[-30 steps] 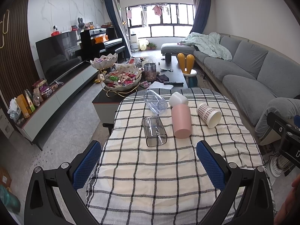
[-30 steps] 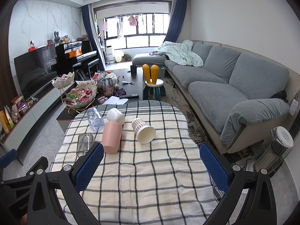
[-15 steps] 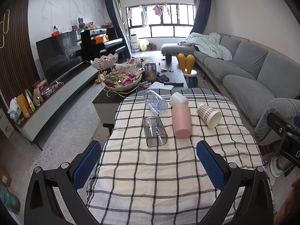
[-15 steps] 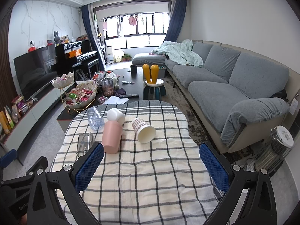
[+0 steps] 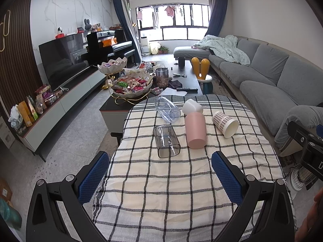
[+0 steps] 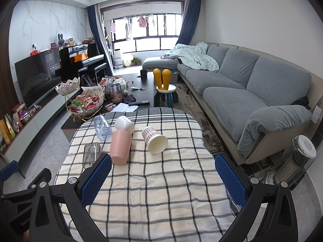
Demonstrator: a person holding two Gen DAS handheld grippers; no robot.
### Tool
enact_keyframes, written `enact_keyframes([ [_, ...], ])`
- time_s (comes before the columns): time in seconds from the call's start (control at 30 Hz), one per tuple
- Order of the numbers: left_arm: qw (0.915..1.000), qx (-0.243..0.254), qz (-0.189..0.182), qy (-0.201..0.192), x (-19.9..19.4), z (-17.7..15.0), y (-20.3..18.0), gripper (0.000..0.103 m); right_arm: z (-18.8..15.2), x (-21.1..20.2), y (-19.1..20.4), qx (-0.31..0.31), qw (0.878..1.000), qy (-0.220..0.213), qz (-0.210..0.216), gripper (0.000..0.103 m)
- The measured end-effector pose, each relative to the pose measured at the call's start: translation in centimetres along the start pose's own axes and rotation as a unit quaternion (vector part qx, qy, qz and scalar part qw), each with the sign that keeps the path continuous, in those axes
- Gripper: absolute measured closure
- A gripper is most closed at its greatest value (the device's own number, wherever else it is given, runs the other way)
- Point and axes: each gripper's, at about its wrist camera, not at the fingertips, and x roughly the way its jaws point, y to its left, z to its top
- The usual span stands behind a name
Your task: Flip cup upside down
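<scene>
Several cups lie on their sides on the checked tablecloth [image 5: 171, 185]: a clear square glass [image 5: 166, 141], a pink cup [image 5: 195, 131], a white cup [image 5: 192, 106], a clear bluish cup [image 5: 167, 110] and a patterned paper cup [image 5: 225, 124]. In the right wrist view they show as the glass [image 6: 91, 154], pink cup [image 6: 120, 147], white cup [image 6: 124, 123], bluish cup [image 6: 102, 127] and paper cup [image 6: 154, 140]. My left gripper [image 5: 160, 176] is open and empty, short of the glass. My right gripper [image 6: 163, 178] is open and empty, short of the paper cup.
A dark coffee table [image 5: 181, 74] with snack bowls [image 5: 131, 85] stands beyond the table's far edge. A grey sofa [image 6: 252, 92] runs along the right. A small heater [image 6: 296, 161] stands on the floor at right. A TV unit [image 5: 60, 100] lines the left wall.
</scene>
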Motion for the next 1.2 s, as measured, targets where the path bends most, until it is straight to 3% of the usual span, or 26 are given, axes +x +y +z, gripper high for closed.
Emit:
enact_keyframes([
  [0.43, 0.9999, -0.001, 0.010, -0.004, 1.0, -0.7, -0.4, 0.000, 0.2, 0.1, -0.1, -0.001, 1.000, -0.003, -0.002, 0.000],
  [0.67, 0.9999, -0.007, 0.015, 0.001, 4.0, 0.1, -0.6, 0.000, -0.4, 3.2, -0.1, -0.006, 1.000, -0.003, -0.012, 0.000],
  [1.2, 0.9971, -0.015, 0.022, 0.072, 17.3, 2.1, -1.1, 0.000, 1.5, 12.4, 1.3, -0.011, 0.999, 0.025, -0.047, 0.000],
])
